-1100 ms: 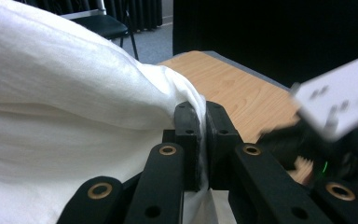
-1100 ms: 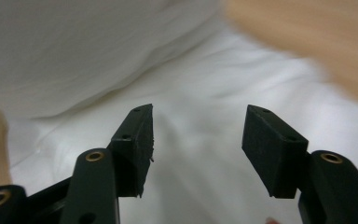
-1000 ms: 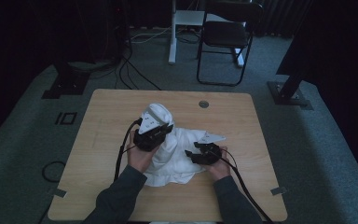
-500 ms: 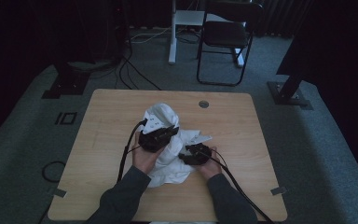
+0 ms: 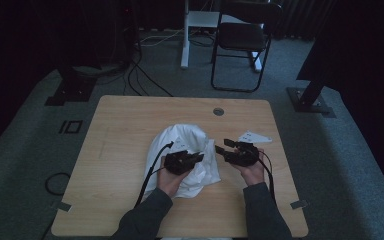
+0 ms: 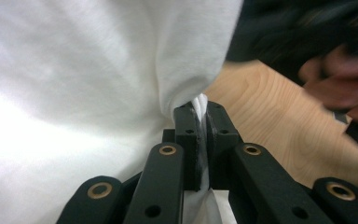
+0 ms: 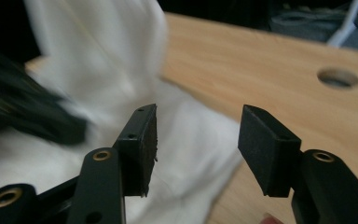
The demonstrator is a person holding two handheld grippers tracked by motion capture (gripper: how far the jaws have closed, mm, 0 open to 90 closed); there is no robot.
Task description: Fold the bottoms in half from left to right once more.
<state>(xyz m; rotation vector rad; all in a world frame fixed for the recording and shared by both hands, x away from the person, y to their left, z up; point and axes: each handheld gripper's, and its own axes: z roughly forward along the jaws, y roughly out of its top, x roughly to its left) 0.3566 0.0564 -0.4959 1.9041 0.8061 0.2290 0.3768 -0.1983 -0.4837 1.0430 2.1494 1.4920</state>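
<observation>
2 tongs: both over the counter [image 5: 130, 130]
Left tongs [image 6: 203, 119]: clenched on a pinched fold of white cloth [image 5: 185, 150]
Right tongs [image 7: 196, 140]: released, nothing between, just beside the cloth
Cloth: bunched mid-counter
Beyond: chair [image 5: 242, 42]

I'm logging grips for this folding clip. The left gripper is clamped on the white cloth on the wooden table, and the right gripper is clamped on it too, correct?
Not quite. The right gripper is open: in the right gripper view its fingers stand apart with nothing between them. The left gripper is indeed clamped on a fold of the white cloth, on the wooden table.
</observation>
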